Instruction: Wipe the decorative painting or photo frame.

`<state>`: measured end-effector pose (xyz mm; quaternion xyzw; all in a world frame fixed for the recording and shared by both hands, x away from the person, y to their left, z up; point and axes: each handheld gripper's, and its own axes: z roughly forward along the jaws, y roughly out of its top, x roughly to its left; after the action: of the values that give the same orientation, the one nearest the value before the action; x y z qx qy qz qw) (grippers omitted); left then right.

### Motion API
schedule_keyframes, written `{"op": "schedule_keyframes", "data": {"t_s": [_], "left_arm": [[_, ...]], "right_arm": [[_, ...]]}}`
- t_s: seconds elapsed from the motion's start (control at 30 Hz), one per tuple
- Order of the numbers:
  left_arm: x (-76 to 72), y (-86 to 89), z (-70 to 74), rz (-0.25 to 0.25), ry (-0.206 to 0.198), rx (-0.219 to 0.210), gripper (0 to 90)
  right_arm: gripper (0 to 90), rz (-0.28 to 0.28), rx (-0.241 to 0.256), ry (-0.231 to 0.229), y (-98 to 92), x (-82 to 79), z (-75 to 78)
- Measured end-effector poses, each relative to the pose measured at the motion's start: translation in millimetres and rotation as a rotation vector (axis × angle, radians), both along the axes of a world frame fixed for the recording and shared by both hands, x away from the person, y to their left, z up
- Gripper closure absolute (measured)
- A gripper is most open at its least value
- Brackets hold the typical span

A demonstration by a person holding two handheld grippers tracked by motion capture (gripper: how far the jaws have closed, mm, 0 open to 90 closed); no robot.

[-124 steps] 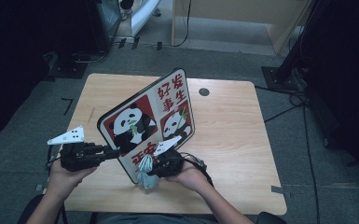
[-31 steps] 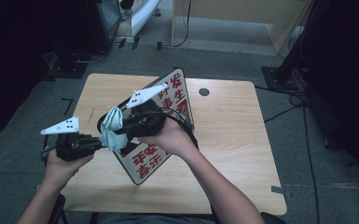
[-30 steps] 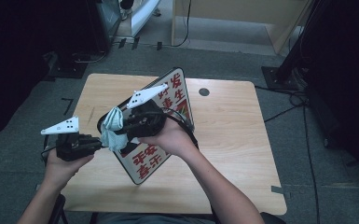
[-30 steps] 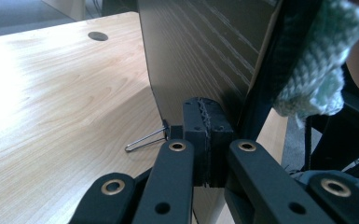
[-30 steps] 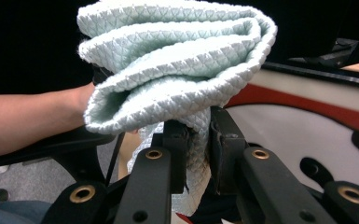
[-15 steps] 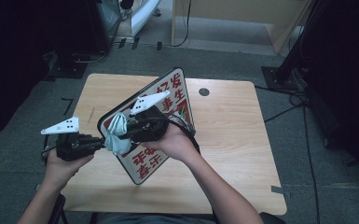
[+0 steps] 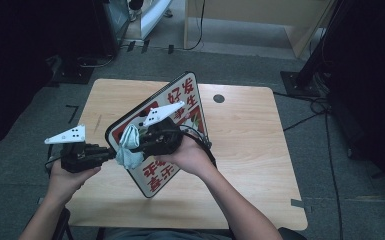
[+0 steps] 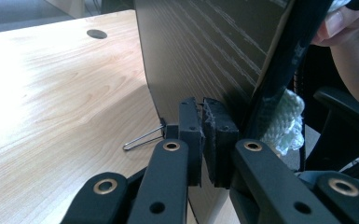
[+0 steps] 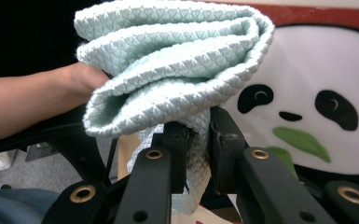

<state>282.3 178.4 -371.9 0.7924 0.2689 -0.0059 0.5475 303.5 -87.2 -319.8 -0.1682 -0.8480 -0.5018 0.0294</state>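
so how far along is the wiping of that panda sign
Set up looks done: the left gripper is shut on the panda sign edge, tilting it up off the table. In hand: the right gripper clamps the folded cloth against the panda face near the sign's left end. Left, probably: the red lettering lower down, though I can't judge how clean any part is.
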Motion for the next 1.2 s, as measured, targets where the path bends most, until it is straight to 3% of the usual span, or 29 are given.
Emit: {"op": "schedule_keyframes", "data": {"t_s": [0.67, 1.2], "left_arm": [[-0.7, -0.2, 0.0, 0.005, -0.006, 0.002, 85.8], [-1.0, -1.2, -0.6, 0.009, -0.006, -0.009, 86.0]], "right_arm": [[79.0, -0.025, -0.036, 0.006, -7.2, -6.2, -21.8], [79.0, -0.043, -0.067, 0.051, -17.3, -12.0, -56.2]]}}
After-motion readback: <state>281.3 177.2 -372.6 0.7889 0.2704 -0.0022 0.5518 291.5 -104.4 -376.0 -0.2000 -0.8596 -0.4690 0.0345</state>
